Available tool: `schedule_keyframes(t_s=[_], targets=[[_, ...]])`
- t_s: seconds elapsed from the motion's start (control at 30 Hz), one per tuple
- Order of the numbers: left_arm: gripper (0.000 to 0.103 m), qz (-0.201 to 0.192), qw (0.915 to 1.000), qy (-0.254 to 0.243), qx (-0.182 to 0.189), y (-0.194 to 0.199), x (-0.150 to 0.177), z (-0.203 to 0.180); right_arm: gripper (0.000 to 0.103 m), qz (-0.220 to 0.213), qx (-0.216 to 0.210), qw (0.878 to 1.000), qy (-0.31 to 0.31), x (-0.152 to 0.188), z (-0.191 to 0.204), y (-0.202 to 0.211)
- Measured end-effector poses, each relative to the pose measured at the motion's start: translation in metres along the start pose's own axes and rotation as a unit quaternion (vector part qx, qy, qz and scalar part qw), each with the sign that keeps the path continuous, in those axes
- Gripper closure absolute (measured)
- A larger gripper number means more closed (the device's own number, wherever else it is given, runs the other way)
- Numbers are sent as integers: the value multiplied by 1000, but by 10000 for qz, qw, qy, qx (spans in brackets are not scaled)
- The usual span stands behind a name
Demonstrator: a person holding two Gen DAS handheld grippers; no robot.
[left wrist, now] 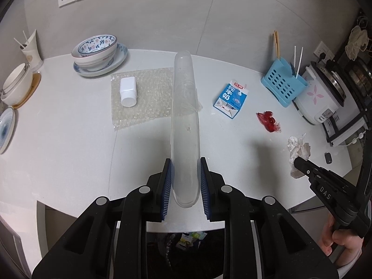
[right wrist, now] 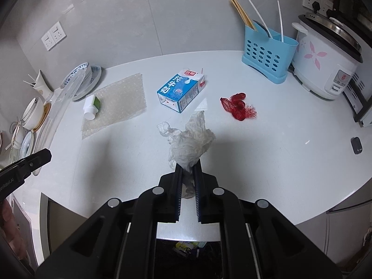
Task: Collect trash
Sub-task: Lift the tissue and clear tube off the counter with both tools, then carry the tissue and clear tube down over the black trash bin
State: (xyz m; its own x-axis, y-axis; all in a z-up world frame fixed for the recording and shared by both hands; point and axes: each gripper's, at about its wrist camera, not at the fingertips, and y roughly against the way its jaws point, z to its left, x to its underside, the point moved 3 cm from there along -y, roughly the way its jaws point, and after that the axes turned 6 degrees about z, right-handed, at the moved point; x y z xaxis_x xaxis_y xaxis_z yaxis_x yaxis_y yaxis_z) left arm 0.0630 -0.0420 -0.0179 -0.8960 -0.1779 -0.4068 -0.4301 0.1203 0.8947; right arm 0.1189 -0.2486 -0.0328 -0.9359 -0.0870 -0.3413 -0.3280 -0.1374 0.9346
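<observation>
Above the counter's (left wrist: 69, 139) near edge we clamp a clear plastic lid (left wrist: 185, 127) in the left gripper (left wrist: 186, 183) and crumpled tissue (right wrist: 189, 139) in the right gripper (right wrist: 187, 186), with wrappers lying in the bin (right wrist: 188, 248) below.

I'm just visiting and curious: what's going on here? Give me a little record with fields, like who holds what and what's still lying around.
left gripper: shut on a clear plastic container
right gripper: shut on a crumpled tissue
still on the counter: milk carton, red mesh net, white bottle on bubble wrap
below the counter edge: dark bin with wrappers inside
</observation>
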Motion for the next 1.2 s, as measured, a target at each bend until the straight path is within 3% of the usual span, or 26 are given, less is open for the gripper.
schedule_keyframes(t_s=[0.63, 1.2], targets=[[81, 71, 9996, -104, 242, 36, 72, -20, 94, -35, -167, 9996, 215, 59, -3, 29], [81, 362, 9978, -341, 444, 41, 141, -46, 94, 46, -310, 9984, 475, 110, -5, 52]])
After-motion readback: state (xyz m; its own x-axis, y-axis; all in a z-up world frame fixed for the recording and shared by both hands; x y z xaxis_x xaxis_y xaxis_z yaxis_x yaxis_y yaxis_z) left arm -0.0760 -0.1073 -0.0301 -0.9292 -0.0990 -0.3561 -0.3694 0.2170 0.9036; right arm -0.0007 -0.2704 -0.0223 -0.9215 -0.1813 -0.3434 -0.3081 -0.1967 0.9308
